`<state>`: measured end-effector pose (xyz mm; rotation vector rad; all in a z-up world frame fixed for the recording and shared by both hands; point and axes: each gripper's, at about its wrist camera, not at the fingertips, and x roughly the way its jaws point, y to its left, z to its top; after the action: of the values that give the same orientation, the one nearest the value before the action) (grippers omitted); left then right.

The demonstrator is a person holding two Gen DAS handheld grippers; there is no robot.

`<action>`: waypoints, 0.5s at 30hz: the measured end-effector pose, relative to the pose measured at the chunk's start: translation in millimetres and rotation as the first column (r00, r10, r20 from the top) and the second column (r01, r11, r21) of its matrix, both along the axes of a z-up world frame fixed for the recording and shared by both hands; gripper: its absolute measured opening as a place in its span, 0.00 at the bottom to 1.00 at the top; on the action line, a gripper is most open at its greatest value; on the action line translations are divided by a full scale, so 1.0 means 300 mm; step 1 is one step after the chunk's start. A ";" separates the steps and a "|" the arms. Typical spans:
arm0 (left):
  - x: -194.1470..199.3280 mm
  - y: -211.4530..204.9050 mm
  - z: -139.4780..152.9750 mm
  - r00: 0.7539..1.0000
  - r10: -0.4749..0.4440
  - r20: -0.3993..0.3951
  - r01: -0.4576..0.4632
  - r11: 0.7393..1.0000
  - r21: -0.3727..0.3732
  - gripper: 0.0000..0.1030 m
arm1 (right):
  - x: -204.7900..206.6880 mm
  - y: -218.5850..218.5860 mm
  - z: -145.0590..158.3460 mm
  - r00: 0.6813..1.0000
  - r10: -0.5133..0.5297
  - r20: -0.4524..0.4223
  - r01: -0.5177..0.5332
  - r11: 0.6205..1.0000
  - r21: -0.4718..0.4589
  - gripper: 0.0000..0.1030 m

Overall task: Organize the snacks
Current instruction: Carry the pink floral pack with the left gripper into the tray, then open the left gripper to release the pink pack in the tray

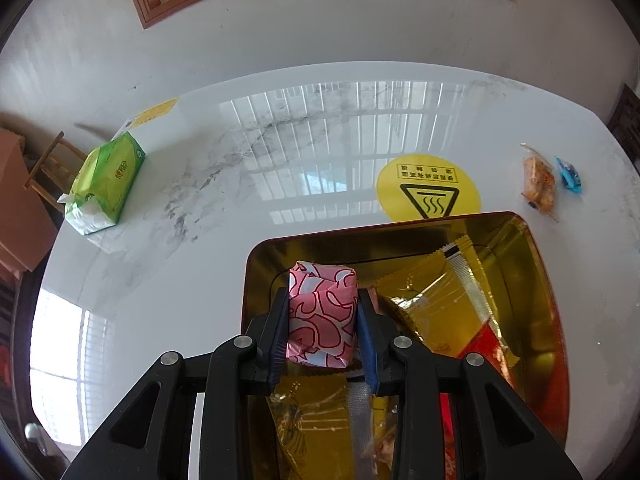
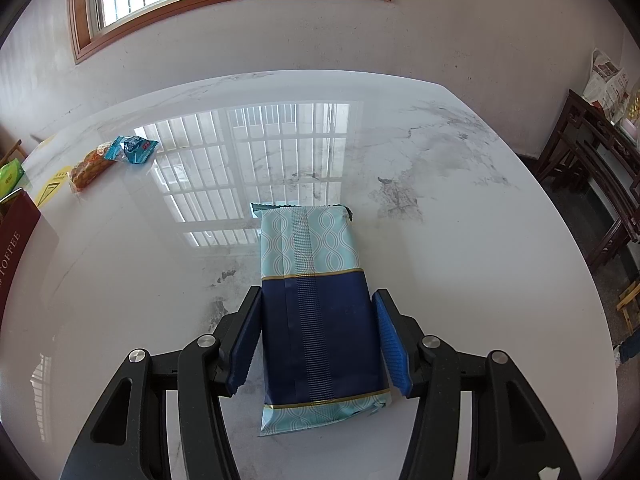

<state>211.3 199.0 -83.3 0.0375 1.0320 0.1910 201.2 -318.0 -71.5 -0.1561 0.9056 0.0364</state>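
My left gripper [image 1: 322, 296] is shut on a small pink-and-white patterned snack [image 1: 322, 312], holding it over the open gold-lined tin [image 1: 360, 229]. Gold and red packets [image 1: 436, 292] lie inside the tin. In the right wrist view a long blue and pale-teal packet [image 2: 316, 320] lies flat on the marble table [image 2: 440, 240]. My right gripper [image 2: 317, 292] straddles the packet's dark blue half, with both pads against its long sides. The tin's dark red side [image 2: 16, 236] shows at the left edge of that view.
An orange snack [image 1: 539, 184] and a small blue candy [image 1: 570, 174] lie on the table right of a yellow warning sticker [image 1: 428, 188]. A green tissue pack [image 1: 106, 180] sits at the far left. Dark wooden furniture [image 2: 592, 168] stands beyond the table's right edge.
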 end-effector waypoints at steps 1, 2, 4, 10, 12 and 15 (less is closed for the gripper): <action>0.001 0.003 -0.003 1.000 0.001 -0.002 -0.001 1.000 -0.001 0.32 | 0.000 0.000 0.000 1.000 0.000 0.000 0.000 1.000 0.000 0.49; 0.003 0.009 -0.006 1.000 0.005 -0.003 -0.005 1.000 -0.004 0.32 | 0.000 -0.001 0.000 1.000 0.000 0.000 0.000 1.000 0.000 0.49; 0.004 0.015 -0.008 1.000 0.010 -0.001 -0.010 1.000 -0.006 0.32 | 0.001 0.000 0.000 1.000 0.001 0.000 -0.001 1.000 0.000 0.49; -0.011 0.019 -0.001 1.000 0.025 0.014 -0.025 0.999 0.021 0.37 | 0.001 -0.002 0.000 1.000 -0.002 0.000 0.002 1.000 -0.001 0.50; -0.027 0.010 0.012 0.999 0.022 0.035 -0.024 0.999 0.049 0.43 | 0.000 -0.004 0.000 1.000 -0.004 0.000 0.004 1.000 -0.001 0.51; -0.059 0.002 0.037 0.997 0.009 0.076 -0.012 0.999 0.035 0.51 | 0.000 -0.007 0.001 1.000 -0.007 0.000 0.007 1.000 0.000 0.51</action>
<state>193.7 199.5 -72.3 0.0570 0.9531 0.2186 201.2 -320.0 -71.3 -0.1536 0.9065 0.0301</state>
